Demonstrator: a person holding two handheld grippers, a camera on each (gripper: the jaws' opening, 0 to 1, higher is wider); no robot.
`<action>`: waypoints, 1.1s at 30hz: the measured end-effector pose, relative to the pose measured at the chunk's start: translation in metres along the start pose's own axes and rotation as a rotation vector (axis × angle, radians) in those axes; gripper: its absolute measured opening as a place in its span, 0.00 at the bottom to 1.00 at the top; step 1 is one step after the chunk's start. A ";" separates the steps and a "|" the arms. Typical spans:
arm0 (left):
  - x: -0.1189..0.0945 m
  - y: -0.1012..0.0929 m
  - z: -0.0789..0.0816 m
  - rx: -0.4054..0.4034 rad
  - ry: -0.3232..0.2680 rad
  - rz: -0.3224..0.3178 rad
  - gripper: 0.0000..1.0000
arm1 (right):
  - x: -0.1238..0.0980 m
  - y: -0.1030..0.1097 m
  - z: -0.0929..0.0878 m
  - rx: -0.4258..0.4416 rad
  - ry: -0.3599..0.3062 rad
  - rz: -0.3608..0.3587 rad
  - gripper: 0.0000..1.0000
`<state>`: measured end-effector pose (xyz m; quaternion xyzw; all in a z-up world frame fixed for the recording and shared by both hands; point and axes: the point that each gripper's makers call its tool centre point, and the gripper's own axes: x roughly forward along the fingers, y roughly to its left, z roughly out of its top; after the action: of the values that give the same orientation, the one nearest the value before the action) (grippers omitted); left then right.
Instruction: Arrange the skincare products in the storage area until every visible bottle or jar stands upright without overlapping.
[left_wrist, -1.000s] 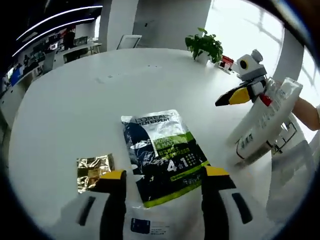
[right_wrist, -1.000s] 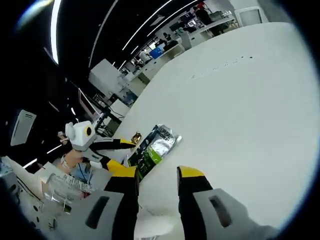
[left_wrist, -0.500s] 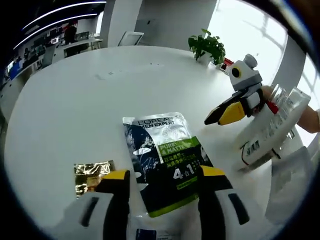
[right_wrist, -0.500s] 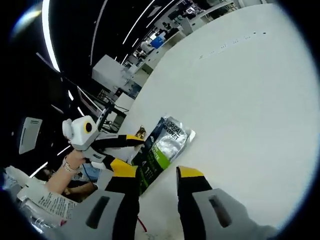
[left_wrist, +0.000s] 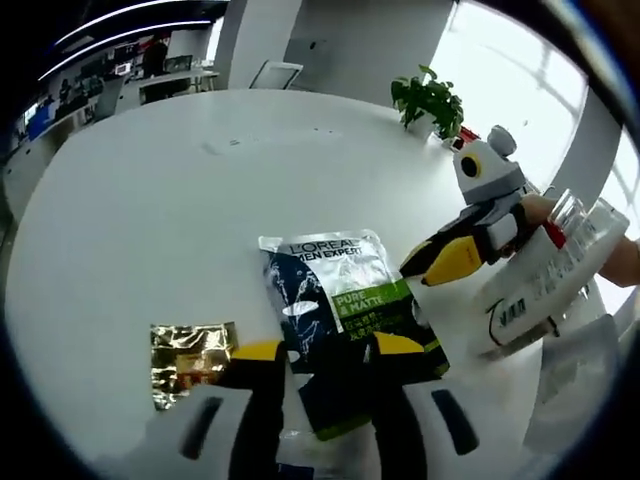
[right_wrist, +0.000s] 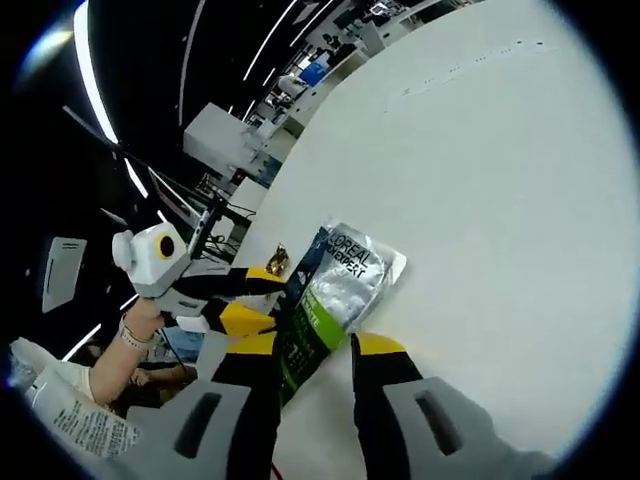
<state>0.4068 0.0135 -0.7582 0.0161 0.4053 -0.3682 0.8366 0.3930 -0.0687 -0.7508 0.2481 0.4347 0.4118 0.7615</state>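
A dark L'Oreal Men Expert pouch (left_wrist: 345, 305) with a green band lies flat on the white table (left_wrist: 180, 200). My left gripper (left_wrist: 328, 348) hovers over the pouch's near end, its yellow-tipped jaws apart with part of the pouch between them. In the right gripper view, the left gripper (right_wrist: 256, 296) sits at the pouch's (right_wrist: 335, 290) left edge. My right gripper (right_wrist: 314, 345) is open with nothing held, its tips just short of the pouch. In the left gripper view, the right gripper (left_wrist: 450, 262) points at the pouch's right side. A white tube (left_wrist: 530, 290) and a clear bottle (left_wrist: 590, 225) lean behind it.
A gold foil sachet (left_wrist: 190, 355) lies left of the pouch, also seen as a gold sachet (right_wrist: 277, 262) in the right gripper view. A potted plant (left_wrist: 430, 100) stands at the table's far edge. Another white tube (right_wrist: 75, 425) shows low left. Desks fill the background.
My left gripper's jaws have narrowed and come down over the pouch's near end. The right gripper has moved closer to the pouch's right side.
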 end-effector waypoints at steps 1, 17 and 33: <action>0.000 0.000 0.000 -0.006 0.001 0.000 0.29 | 0.001 -0.001 0.000 0.003 -0.001 0.003 0.26; 0.000 -0.008 0.000 -0.126 -0.025 -0.044 0.21 | 0.015 0.002 -0.004 0.080 0.010 0.051 0.09; -0.016 -0.002 0.016 -0.159 -0.093 -0.084 0.26 | -0.013 0.024 0.034 0.062 -0.119 0.119 0.01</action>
<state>0.4100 0.0161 -0.7356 -0.0844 0.3943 -0.3702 0.8369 0.4089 -0.0677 -0.7102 0.3209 0.3854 0.4273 0.7522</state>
